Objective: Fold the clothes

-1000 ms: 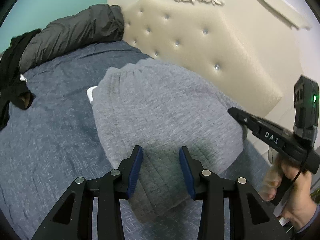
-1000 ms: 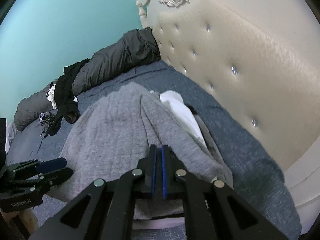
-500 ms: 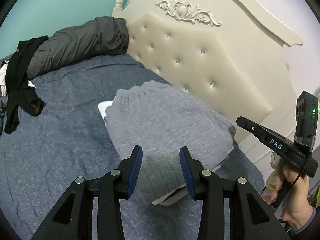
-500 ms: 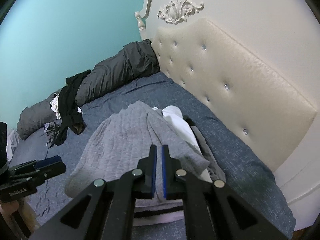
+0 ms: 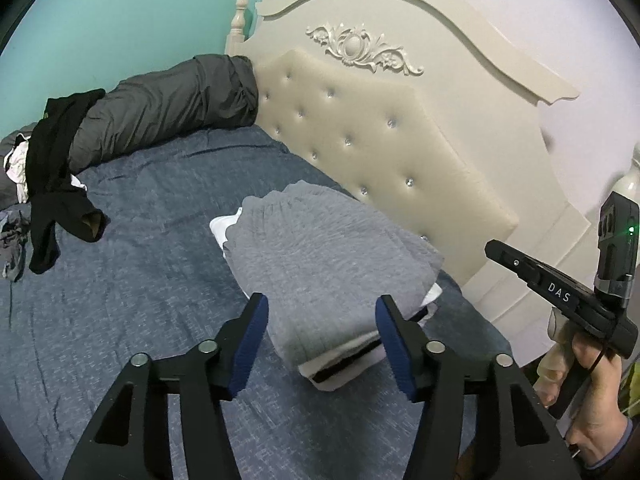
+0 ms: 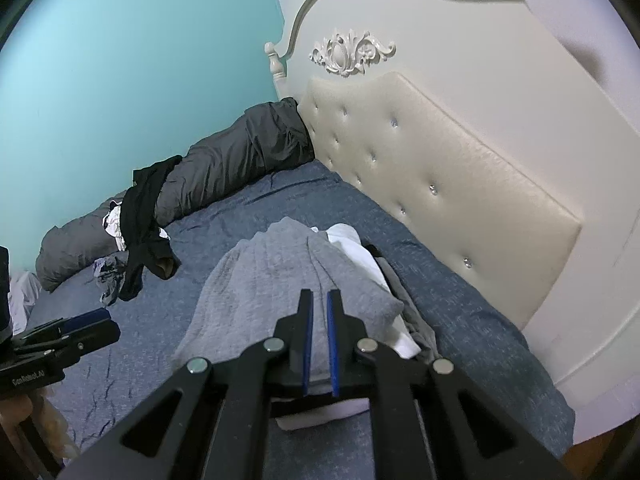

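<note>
While folded grey garment (image 5: 320, 252) tops the stack, left gripper (image 5: 320, 320) gapes wide, empty; right gripper (image 6: 318, 312) nearly closed, empty.

Bedspread (image 5: 152, 280): mottled blue-grey. On it, folded garment (image 5: 320, 248): heathered light grey, atop white (image 6: 360, 252) and black layers. Black garment (image 5: 56, 184) at its far edge; bolster (image 5: 172, 108) dark charcoal. Headboard (image 5: 380, 140): cream, tufted, crystal studs. Wall (image 6: 140, 60) beyond: turquoise. Gripper pads (image 5: 250, 336): blue.
</note>
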`<act>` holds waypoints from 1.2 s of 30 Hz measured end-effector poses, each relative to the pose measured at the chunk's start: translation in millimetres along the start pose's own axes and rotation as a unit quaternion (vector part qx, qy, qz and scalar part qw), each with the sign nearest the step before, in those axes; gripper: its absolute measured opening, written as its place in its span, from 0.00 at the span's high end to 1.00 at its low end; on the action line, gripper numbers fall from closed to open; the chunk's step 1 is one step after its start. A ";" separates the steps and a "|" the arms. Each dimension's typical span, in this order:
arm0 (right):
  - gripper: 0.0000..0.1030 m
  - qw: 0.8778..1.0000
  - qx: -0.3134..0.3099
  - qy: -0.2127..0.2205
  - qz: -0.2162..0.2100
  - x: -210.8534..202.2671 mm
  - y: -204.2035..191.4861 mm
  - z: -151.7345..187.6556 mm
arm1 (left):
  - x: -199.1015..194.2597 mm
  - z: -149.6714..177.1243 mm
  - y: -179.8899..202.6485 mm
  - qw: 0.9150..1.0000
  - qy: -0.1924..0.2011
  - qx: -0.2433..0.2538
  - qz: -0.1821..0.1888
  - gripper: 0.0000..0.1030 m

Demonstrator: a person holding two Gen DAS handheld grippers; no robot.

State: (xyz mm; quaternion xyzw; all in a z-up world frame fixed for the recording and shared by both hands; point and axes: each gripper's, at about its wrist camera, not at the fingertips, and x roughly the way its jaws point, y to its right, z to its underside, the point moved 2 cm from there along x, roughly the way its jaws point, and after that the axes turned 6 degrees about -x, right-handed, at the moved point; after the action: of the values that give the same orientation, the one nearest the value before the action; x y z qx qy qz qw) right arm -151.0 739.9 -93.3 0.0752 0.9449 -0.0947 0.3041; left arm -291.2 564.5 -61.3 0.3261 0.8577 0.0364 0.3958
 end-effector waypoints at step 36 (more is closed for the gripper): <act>0.41 0.999 0.029 0.016 0.041 -117.8 -52.1 49.6 | -110.6 52.1 10.4 1.000 0.022 0.021 0.002 0.08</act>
State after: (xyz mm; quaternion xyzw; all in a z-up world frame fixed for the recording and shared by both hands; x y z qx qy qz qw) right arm -39.0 668.2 -56.5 0.1238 0.9427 -0.1085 0.2903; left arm -196.7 497.4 -21.1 0.3349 0.8661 0.0263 0.3702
